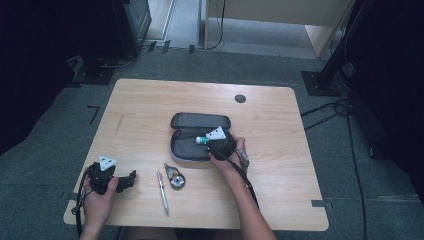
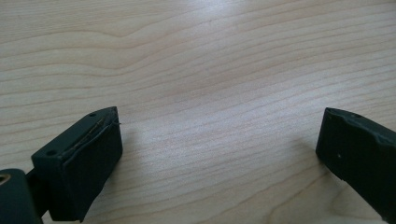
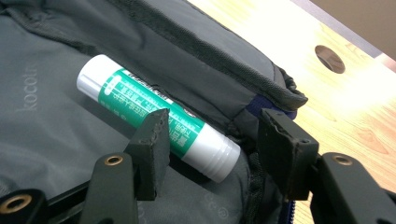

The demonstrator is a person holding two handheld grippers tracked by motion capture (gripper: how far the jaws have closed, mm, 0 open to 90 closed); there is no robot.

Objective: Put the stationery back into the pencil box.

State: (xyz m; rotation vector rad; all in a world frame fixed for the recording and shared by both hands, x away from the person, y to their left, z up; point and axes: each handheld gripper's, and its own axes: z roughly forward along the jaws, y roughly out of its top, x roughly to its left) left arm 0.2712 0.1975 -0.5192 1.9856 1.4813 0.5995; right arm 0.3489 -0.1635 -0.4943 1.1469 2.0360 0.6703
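Observation:
An open grey pencil case (image 1: 192, 121) lies in the middle of the wooden table (image 1: 280, 150). A green and white glue stick (image 1: 202, 140) rests inside it. My right gripper (image 1: 209, 142) hovers over the case's right end, open. In the right gripper view the glue stick (image 3: 140, 105) lies slantwise on the case lining (image 3: 56, 140), its capped end between the parted jaws of my right gripper (image 3: 215, 135) without being pinched. My left gripper (image 1: 129, 181) is at the table's near left, open over bare wood (image 2: 217, 140).
A silver pen (image 1: 163, 192) and a small round metallic item (image 1: 175, 178) lie near the front edge, between my two hands. A dark cable hole (image 1: 240, 98) sits at the far right of the table. Dark stands rise from the floor beyond the table.

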